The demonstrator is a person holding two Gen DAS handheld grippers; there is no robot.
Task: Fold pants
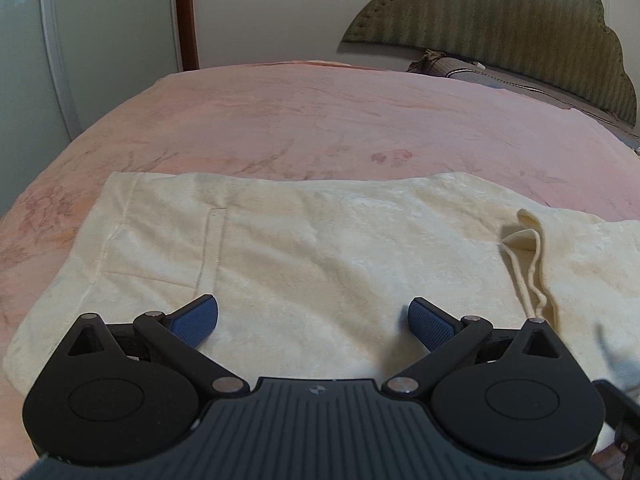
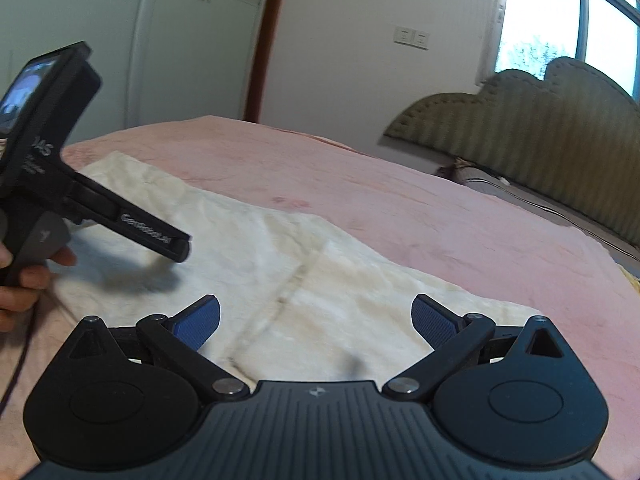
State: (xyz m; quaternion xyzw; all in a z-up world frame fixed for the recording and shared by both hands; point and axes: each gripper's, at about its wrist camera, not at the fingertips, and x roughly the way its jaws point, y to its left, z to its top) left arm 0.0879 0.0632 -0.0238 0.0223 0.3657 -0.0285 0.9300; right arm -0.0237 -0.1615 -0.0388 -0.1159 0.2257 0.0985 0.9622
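Cream velvety pants [image 1: 320,248] lie flat across the near part of a pink bed cover, with a drawstring [image 1: 534,276] curling on their right side. My left gripper [image 1: 313,320] hovers just above the cloth, open, nothing between its blue pads [image 1: 198,320]. In the right wrist view the same pants [image 2: 304,280] stretch from upper left to lower right. My right gripper [image 2: 316,322] is open over them and holds nothing. The left gripper [image 2: 96,200] appears there at the left edge, held by a hand [image 2: 24,280] and slanting down toward the cloth.
The pink bed cover [image 1: 320,120] spreads wide behind the pants. A padded olive headboard [image 1: 500,40] and a grey pillow [image 1: 480,74] stand at the far right. A white wardrobe [image 2: 100,40] and a brown door frame [image 1: 186,16] lie beyond the bed's far edge.
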